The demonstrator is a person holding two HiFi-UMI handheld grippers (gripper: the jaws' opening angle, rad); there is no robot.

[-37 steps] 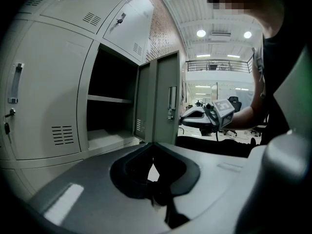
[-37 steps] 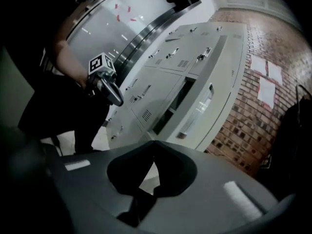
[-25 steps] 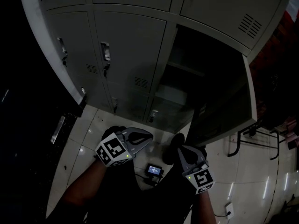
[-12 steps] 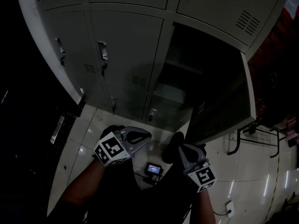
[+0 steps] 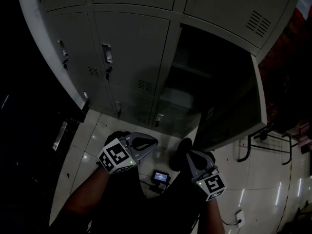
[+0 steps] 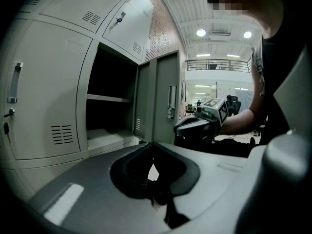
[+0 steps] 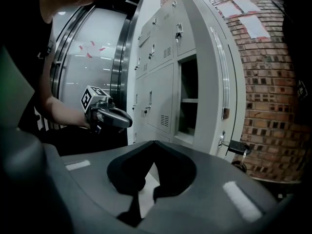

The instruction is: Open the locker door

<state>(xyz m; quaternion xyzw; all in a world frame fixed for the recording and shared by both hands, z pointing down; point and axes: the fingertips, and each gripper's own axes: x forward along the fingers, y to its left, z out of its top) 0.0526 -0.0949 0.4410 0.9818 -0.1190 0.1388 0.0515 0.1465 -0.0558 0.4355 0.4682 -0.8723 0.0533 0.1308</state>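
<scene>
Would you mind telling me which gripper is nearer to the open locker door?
Right. The right gripper is close by the lower corner of the open locker door; the left gripper is farther left, in front of the closed lockers.

Grey moulded left hand-held gripper [image 5: 152, 143], matching right hand-held gripper [image 5: 189, 156], black-and-white marker cubes [image 5: 116, 156], small green light [image 5: 197, 183], dark clothing [image 5: 146, 208]

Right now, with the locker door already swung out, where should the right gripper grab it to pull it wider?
Take the locker door by its free vertical edge, near the latch. It is a thin flat panel standing out from the cabinet, both faces exposed, so the right gripper, now shut, should probably open and come in edge-on from the front, one finger per face.
</scene>
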